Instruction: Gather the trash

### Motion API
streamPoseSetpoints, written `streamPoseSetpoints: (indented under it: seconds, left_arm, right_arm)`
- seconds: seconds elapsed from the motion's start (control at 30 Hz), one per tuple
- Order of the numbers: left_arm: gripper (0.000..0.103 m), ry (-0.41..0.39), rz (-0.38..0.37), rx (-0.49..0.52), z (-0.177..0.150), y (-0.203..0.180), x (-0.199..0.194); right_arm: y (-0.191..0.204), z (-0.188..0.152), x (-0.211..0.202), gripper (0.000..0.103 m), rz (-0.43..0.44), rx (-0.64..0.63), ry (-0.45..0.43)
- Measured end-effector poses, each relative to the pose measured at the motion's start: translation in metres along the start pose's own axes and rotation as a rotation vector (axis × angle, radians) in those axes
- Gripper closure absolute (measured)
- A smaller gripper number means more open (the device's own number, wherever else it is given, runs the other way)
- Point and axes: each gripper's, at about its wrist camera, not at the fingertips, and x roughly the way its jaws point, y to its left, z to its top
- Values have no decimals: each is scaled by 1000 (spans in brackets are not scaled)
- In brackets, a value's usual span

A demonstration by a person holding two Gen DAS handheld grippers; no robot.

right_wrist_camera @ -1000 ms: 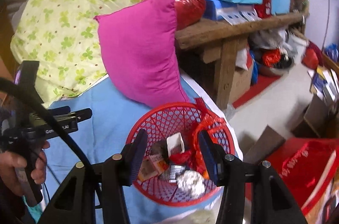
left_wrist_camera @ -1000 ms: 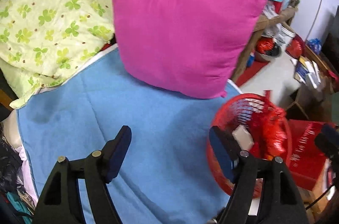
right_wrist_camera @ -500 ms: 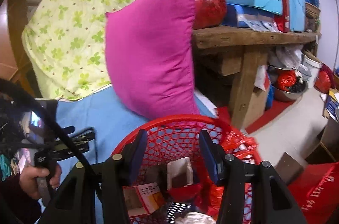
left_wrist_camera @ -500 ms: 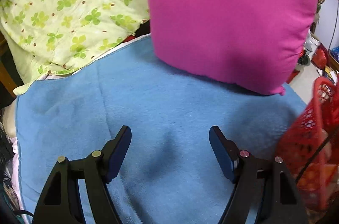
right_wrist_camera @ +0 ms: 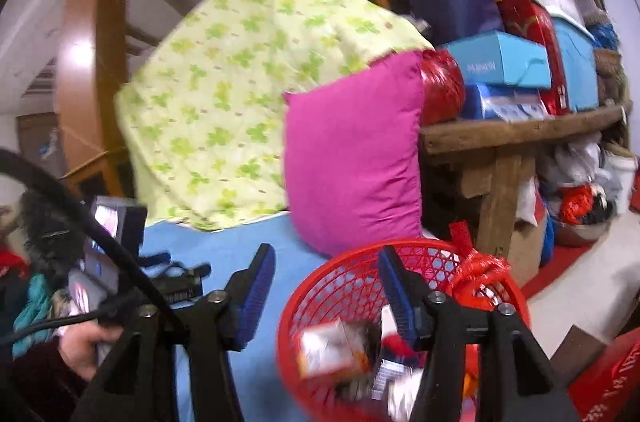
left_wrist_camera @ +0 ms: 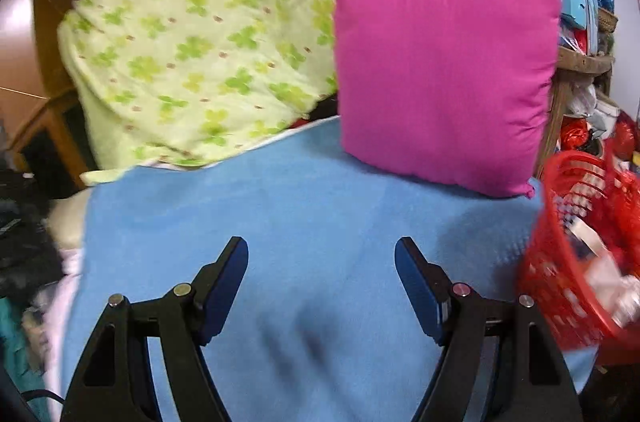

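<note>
Red basket (right_wrist_camera: 404, 306) of trash (right_wrist_camera: 332, 342) parked at the right edge of the blue blanket (left_wrist_camera: 312, 222), just beside the lower corner of the magenta cushion (left_wrist_camera: 444, 70). Right hand-held gripper (right_wrist_camera: 328, 286) opening, nothing between its pads, one finger over the basket's inside, the other over blanket, so straddling the near rim. Left hand-held gripper (left_wrist_camera: 320, 278) spread wide and empty above bare blanket.

Likely risks from here:
- Knocking the rim while pulling away, tipping the light basket off the blanket's edge and spilling wrappers toward the floor.
- Soft bedding underneath, so poor footing for a loaded basket.
- Red bag knot (right_wrist_camera: 480, 274) snagging a finger.
- Trailing black cable (right_wrist_camera: 100, 234) catching the other hand's tool.
</note>
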Motion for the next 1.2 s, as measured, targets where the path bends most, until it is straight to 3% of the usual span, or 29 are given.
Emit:
streamPoseSetpoints:
  seconds: [0.07,0.1,0.17,0.27,0.37,0.6,1.2]
  left_arm:
    - [26,11,25,-27,-9,7,-36]
    - [23,-9,48,-32,-15,9,-64]
    - [13,-32,84,-32,-22,8,-98]
    - [12,-71,90,-70,-32,10,-147]
    - [10,-87,82,-82,-34,9,-173]
    - [9,-109,95,-98,-40,9,-186]
    - [9,-181,13,-60,-26,-14,-194]
  right_arm:
    - [4,2,-25,38,-7,-16,48]
    - [4,4,-45,38,37,-18,23]
    - [4,7,-77,33,23,-21,-49]
    - [2,13,-115,29,3,-16,-123]
    - [3,16,-125,28,-37,-30,-116]
    - [6,-4,-120,28,-119,-64,-79]
    - [-3,-20,-102,27,-174,-26,-62]
